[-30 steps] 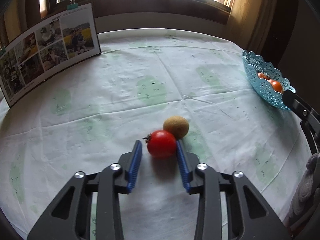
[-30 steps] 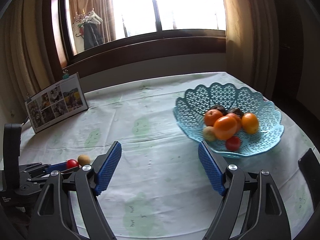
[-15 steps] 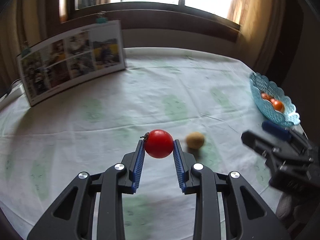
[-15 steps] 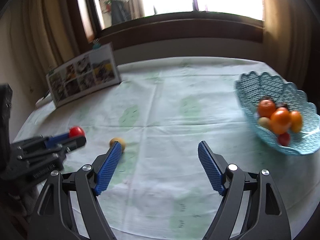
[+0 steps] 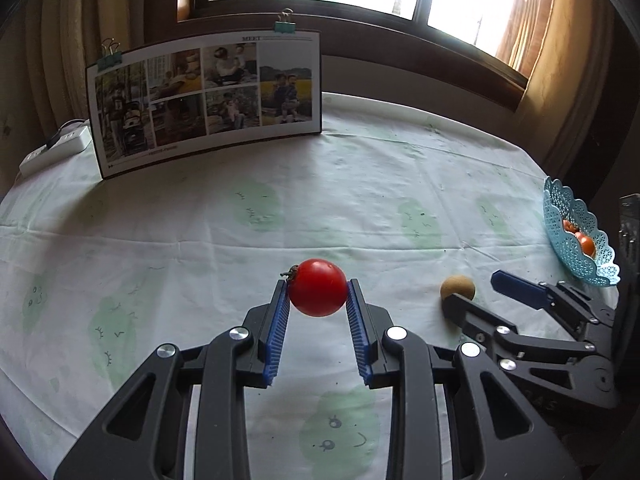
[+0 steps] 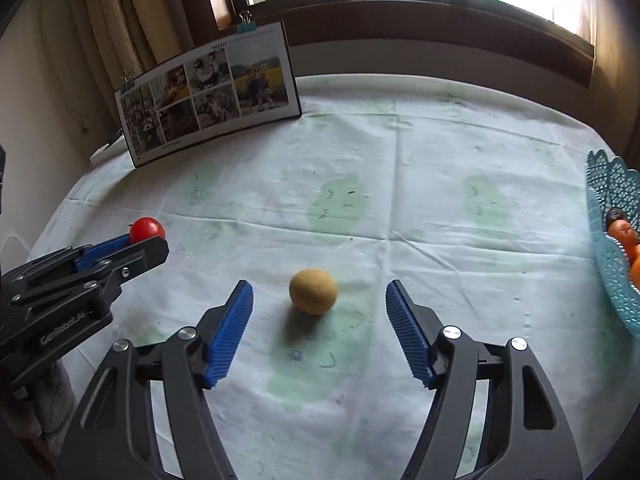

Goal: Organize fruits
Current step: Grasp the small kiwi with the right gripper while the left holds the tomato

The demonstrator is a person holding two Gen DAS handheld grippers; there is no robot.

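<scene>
The left black gripper with blue ribbed pads (image 5: 318, 292) clamps a round red tomato (image 5: 318, 287) above the tablecloth. The right gripper (image 6: 319, 300) gapes wide, a fuzzy brown kiwi (image 6: 313, 291) lying on the cloth between its fingertips, touching neither.

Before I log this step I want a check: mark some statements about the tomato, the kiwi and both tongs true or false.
1. The left tongs grip the tomato. True.
2. The kiwi is held by the right tongs. False: it lies on the tablecloth between their open jaws, untouched.
3. The basket already holds fruit. True.
4. The tomato rests on the tablecloth. False: it is lifted clear, clamped between the blue pads.
5. A photo board stands at the far side of the table. True.
</scene>
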